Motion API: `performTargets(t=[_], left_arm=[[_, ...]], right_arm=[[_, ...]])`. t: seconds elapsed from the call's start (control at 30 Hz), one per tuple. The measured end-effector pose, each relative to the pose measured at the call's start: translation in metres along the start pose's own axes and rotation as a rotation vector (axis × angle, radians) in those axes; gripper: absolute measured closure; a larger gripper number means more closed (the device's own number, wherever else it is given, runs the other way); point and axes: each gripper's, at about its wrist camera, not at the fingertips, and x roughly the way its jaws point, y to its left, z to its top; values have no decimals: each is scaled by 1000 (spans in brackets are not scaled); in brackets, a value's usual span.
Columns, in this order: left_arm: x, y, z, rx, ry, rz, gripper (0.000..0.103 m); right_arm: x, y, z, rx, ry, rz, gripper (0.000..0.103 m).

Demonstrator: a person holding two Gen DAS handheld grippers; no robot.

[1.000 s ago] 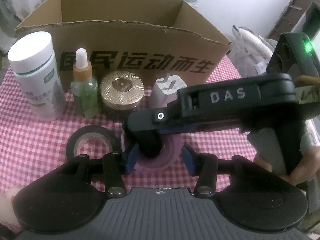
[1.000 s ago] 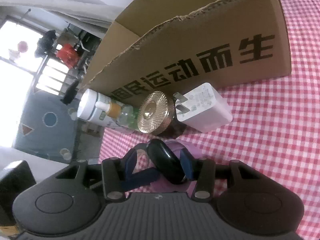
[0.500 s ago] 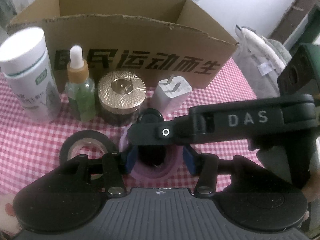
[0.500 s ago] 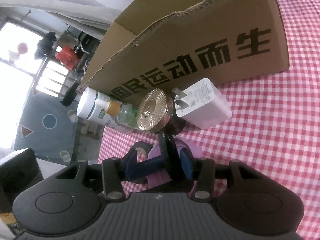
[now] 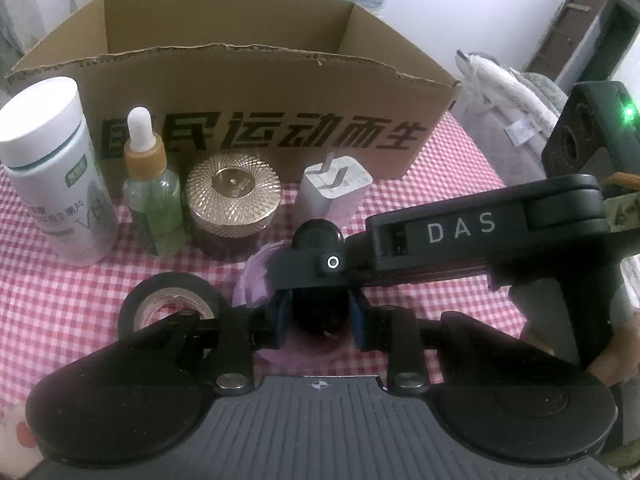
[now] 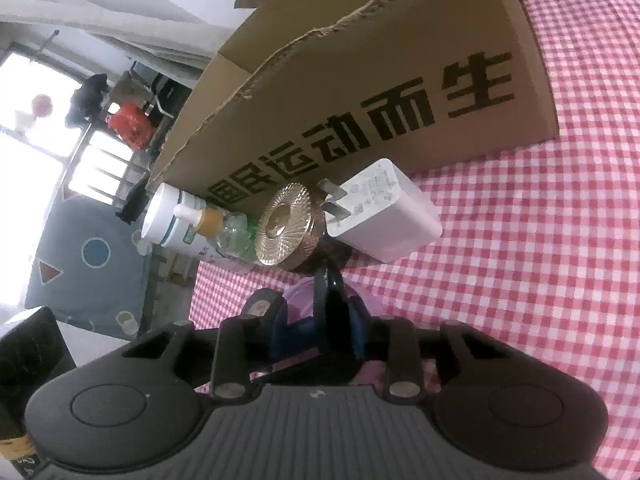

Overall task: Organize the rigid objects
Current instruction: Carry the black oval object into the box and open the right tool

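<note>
Evidently the pick-up step is in hand: the left tool and right tool, jaws just closing, both pinch the black disc standing in the purple dish between the cardboard box and the worktop's near edge, so next probably comes a steady lift over the box wall.

Black object upright on purple holder

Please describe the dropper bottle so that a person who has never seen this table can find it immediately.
Find the cardboard box with black printed characters on the checked tablecloth. Four items stand in a row before it. The dropper bottle is second from left, between the white jar and the gold-lidded jar: the only clear one, with greenish liquid.
</note>
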Motion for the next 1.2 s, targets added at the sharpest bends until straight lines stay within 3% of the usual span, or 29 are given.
performTargets(t=[0.37, 0.73, 1.0, 1.2], left_arm=[[-17, -14, -11, 27, -32, 20, 74], [-75, -30, 1, 56, -174, 65, 74], [-98, -27, 54, 21, -302, 111, 74], [-83, -1, 105, -45, -307, 133, 74]], right_arm=[[-16, 4, -9, -9, -25, 18, 72], [-58, 52, -3, -138, -113, 76, 72], [-72, 100, 56, -252, -154, 148, 72], [-45, 112, 125, -254, -93, 173, 72]])
